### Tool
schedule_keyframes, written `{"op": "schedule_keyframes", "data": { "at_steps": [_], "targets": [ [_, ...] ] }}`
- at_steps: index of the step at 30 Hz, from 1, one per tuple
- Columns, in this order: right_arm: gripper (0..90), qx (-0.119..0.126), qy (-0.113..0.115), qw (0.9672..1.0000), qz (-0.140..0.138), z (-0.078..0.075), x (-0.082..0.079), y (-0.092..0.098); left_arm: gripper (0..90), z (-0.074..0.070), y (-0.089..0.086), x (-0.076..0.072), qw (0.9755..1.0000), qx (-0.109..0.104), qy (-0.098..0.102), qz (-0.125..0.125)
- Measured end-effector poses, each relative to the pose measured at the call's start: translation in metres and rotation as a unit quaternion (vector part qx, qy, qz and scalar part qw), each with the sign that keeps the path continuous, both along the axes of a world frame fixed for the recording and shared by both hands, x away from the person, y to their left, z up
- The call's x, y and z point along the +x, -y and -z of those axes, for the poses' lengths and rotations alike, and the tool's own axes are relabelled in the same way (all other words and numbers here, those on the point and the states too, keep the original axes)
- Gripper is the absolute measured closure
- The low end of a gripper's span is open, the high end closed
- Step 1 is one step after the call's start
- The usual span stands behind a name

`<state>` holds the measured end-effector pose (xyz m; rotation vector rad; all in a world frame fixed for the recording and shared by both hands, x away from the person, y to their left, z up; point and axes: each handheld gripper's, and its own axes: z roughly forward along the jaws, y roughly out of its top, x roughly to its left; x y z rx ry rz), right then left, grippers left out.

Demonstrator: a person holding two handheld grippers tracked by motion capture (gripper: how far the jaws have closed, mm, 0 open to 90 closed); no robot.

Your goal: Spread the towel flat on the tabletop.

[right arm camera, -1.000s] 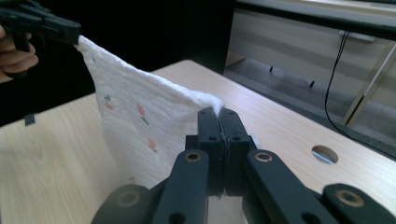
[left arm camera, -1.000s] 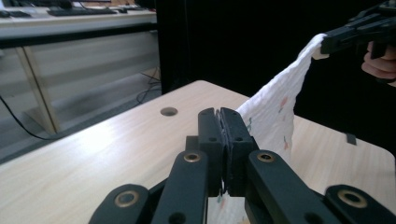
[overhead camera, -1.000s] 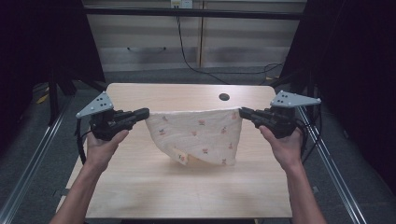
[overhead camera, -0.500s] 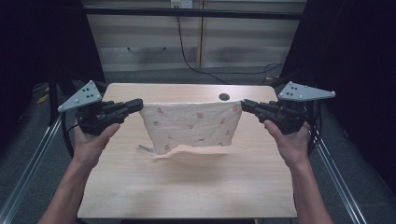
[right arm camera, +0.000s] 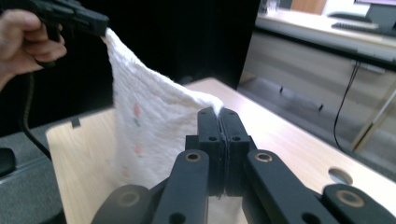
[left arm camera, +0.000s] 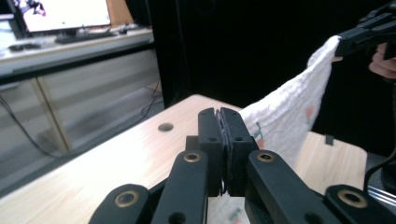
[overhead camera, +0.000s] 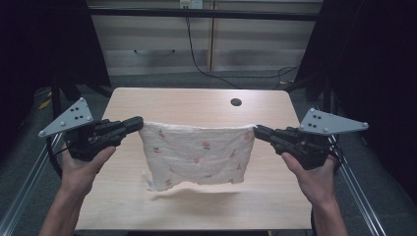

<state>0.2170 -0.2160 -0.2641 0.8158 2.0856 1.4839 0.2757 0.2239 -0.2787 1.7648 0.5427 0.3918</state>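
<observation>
At the left, the left black two-jaw tongs pinch one top corner of a white, textured cloth printed with small red motifs, their jaws clamped flat on the fabric. The cloth hangs spread between both hands above the pale wooden surface (its lower left corner curls slightly), clear of the wood. At the right, the right black tongs grip the other top corner, jaws pressed together.

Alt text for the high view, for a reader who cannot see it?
A white cloth with small red prints hangs stretched between the left gripper and right gripper, each shut on a top corner, its lower edge above the wooden table.
</observation>
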Motion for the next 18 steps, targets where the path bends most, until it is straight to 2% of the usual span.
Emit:
{"op": "schedule_keyframes", "data": {
  "at_steps": [1, 2, 4, 6, 7, 8, 10, 11, 12, 13, 15, 17, 18],
  "targets": [
    [89.0, 0.0, 0.0, 1.0, 0.0, 0.0, 0.0, 0.0, 88.3, 0.0, 0.0, 0.0, 1.0, 0.0, 0.0, 0.0],
    [89.0, 0.002, -0.031, 0.9995, 0.002, 0.017, 0.016, 0.001, 88.4, 0.016, 0.003, 0.014, 0.9998, 0.006, -0.021, -0.001],
    [89.0, -0.006, -0.054, 0.9985, 0.01, 0.034, 0.031, 0.001, 88.3, 0.034, 0.005, 0.029, 0.9991, 0.006, -0.043, 0.0],
    [88.9, -0.004, -0.083, 0.9965, 0.011, 0.053, 0.048, 0.003, 88.3, 0.05, 0.007, 0.042, 0.9979, 0.006, -0.064, -0.003],
    [88.9, -0.004, -0.083, 0.9965, 0.011, 0.053, 0.048, 0.003, 88.3, 0.05, 0.007, 0.042, 0.9979, 0.006, -0.064, -0.003],
    [89.0, -0.011, -0.105, 0.9942, 0.021, 0.069, 0.064, 0.004, 88.3, 0.065, 0.011, 0.056, 0.9966, 0.016, -0.08, -0.01],
    [88.9, -0.013, -0.116, 0.9928, 0.025, 0.082, 0.077, 0.004, 88.3, 0.076, 0.015, 0.069, 0.995, 0.026, -0.095, -0.014],
    [88.9, -0.013, -0.116, 0.9928, 0.025, 0.082, 0.077, 0.004, 88.3, 0.076, 0.015, 0.069, 0.995, 0.026, -0.095, -0.014],
    [88.9, -0.013, -0.123, 0.9919, 0.028, 0.09, 0.088, 0.004, 88.3, 0.084, 0.019, 0.08, 0.9935, 0.038, -0.105, -0.021],
    [88.9, -0.014, -0.124, 0.9917, 0.029, 0.092, 0.093, 0.003, 88.3, 0.089, 0.022, 0.088, 0.9921, 0.044, -0.115, -0.023],
    [88.9, -0.005, -0.136, 0.9904, 0.028, 0.1, 0.107, 0.003, 88.2, 0.096, 0.025, 0.099, 0.9906, 0.044, -0.127, -0.026],
    [88.9, -0.009, -0.14, 0.9897, 0.03, 0.106, 0.118, 0.002, 88.2, 0.099, 0.026, 0.103, 0.9903, 0.042, -0.13, -0.026],
    [88.9, -0.009, -0.14, 0.9897, 0.03, 0.106, 0.118, 0.002, 88.2, 0.102, 0.026, 0.106, 0.9897, 0.04, -0.134, -0.028]
  ]
}}
